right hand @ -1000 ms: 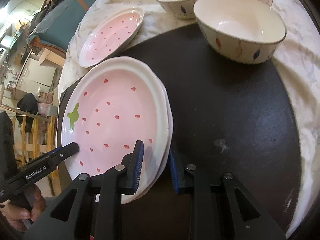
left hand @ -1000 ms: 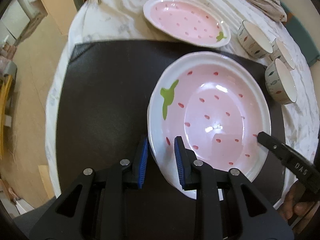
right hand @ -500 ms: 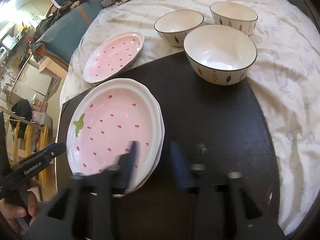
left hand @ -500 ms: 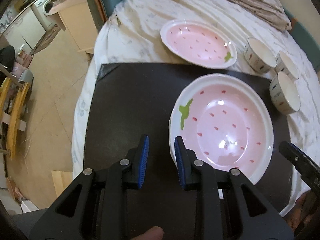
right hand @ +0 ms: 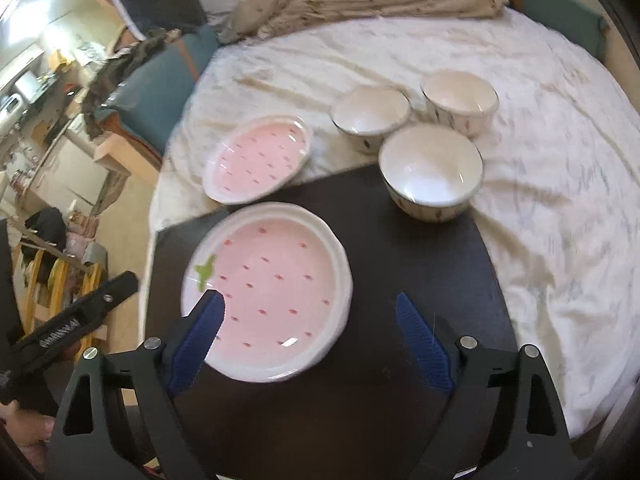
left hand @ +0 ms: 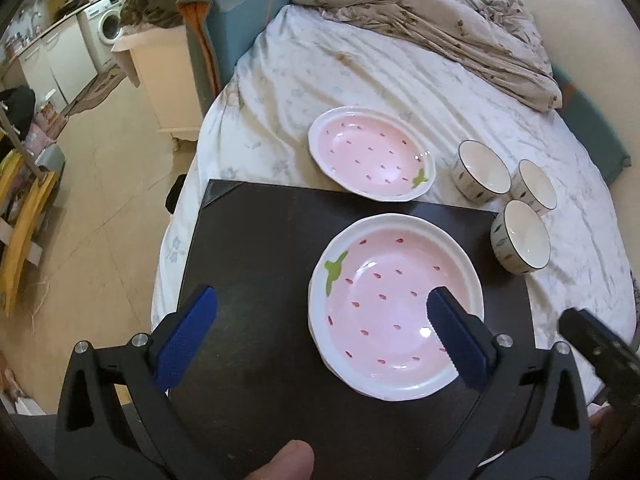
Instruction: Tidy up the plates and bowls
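Observation:
A stack of pink strawberry plates [left hand: 396, 304] [right hand: 272, 292] lies on a black board [left hand: 260, 260] [right hand: 420, 260]. One more pink plate [left hand: 370, 154] [right hand: 260, 158] rests on the white sheet behind the board. To its right stand three white bowls [left hand: 482, 170] [left hand: 536, 186] [left hand: 520, 242], the nearest one [right hand: 432, 172] on the board's far corner. My left gripper [left hand: 322, 294] hovers above the stack's left side, its jaws opening wide with nothing pinched. My right gripper [right hand: 309, 299] hangs over the stack's right rim, jaws also opening and touching nothing.
The board sits on a bed with a white sheet [left hand: 360, 72]. A crumpled beige blanket [left hand: 440, 12] lies at the back. Bare floor [left hand: 100, 208] drops off to the left, with a cream cabinet [left hand: 160, 80] and a teal cushion [left hand: 232, 12] beside the bed.
Both grippers were shut on the plate stack's rim, left and right. They have let go, spread wide and risen, so the plates now look smaller and farther off.

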A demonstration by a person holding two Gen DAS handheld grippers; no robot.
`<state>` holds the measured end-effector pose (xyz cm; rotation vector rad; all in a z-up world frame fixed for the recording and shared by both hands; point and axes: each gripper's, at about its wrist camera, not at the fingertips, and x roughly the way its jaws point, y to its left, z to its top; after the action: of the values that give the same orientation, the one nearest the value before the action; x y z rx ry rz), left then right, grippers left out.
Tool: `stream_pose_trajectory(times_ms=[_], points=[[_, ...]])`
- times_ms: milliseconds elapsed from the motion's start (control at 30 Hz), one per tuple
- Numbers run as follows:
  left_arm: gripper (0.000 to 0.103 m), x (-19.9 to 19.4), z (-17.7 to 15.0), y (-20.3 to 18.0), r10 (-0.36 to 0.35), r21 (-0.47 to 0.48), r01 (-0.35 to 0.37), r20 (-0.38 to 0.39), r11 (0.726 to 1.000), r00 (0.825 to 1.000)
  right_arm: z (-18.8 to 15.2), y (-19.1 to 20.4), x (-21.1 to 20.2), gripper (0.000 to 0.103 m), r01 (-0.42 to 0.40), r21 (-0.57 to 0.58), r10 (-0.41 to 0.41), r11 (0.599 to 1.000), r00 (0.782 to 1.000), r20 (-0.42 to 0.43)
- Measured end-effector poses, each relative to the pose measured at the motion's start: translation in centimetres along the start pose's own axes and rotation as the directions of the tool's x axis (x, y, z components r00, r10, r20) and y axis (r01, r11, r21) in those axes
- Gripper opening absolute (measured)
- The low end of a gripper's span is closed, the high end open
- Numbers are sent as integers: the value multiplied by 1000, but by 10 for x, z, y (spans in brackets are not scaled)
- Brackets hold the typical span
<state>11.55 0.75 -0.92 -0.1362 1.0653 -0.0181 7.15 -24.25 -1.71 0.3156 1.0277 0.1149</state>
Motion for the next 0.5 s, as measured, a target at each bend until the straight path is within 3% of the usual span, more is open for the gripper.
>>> stream_pose_trajectory(times_ms=[200,367,500], points=[[103,-1,8,-7,-8,-18,7,-18,1000,1000,8,12,-27,91,-36,-46,38,998,998,48],[103,-1,17,-13,59,59,-59,3,997,998,18,5,-20,91,-55,-53,56,997,998,14],[103,1,29,-9,57,59,-56,-15,997,998,28,-1,-6,91,-58,-42,57,997,998,-11]])
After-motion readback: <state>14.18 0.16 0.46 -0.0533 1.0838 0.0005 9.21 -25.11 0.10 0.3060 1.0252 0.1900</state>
